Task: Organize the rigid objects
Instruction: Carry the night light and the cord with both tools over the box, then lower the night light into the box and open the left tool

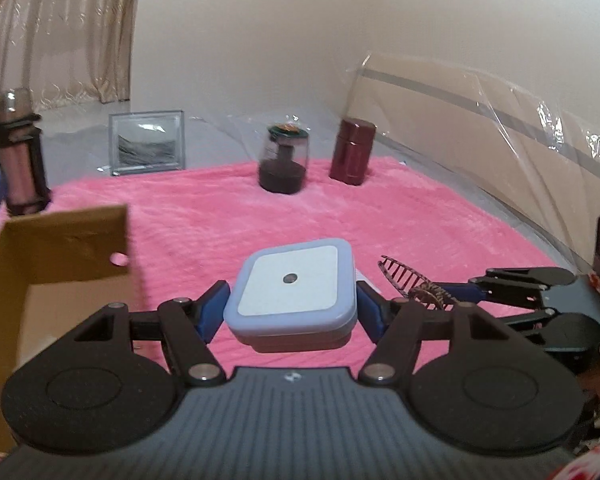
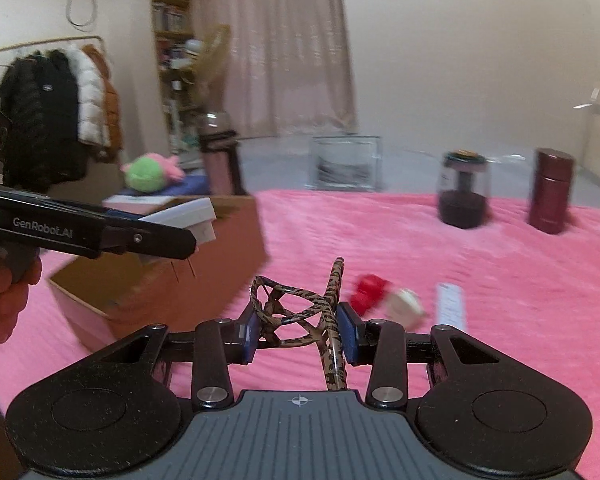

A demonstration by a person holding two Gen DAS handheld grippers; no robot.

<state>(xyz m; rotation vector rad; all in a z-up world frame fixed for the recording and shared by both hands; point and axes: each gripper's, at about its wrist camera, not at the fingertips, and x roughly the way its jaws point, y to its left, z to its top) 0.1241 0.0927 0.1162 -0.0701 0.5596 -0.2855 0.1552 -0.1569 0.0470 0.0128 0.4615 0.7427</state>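
My left gripper (image 1: 290,308) is shut on a pale blue square night light (image 1: 292,292) with a white face, held above the pink blanket (image 1: 220,208). In the right wrist view the left gripper (image 2: 180,236) holds the night light (image 2: 188,216) over the open cardboard box (image 2: 172,280). My right gripper (image 2: 300,334) is shut on a brown tortoiseshell hair claw clip (image 2: 300,312). That clip (image 1: 412,284) and the right gripper (image 1: 460,292) show at the right of the left wrist view. The cardboard box (image 1: 56,264) is at the left there.
On the blanket's far side stand a dark jar (image 1: 283,160), a maroon flask (image 1: 352,151), a glass picture frame (image 1: 147,142) and a pink bottle (image 1: 18,152). A red and cream small object (image 2: 384,296) and a white strip (image 2: 450,304) lie on the blanket.
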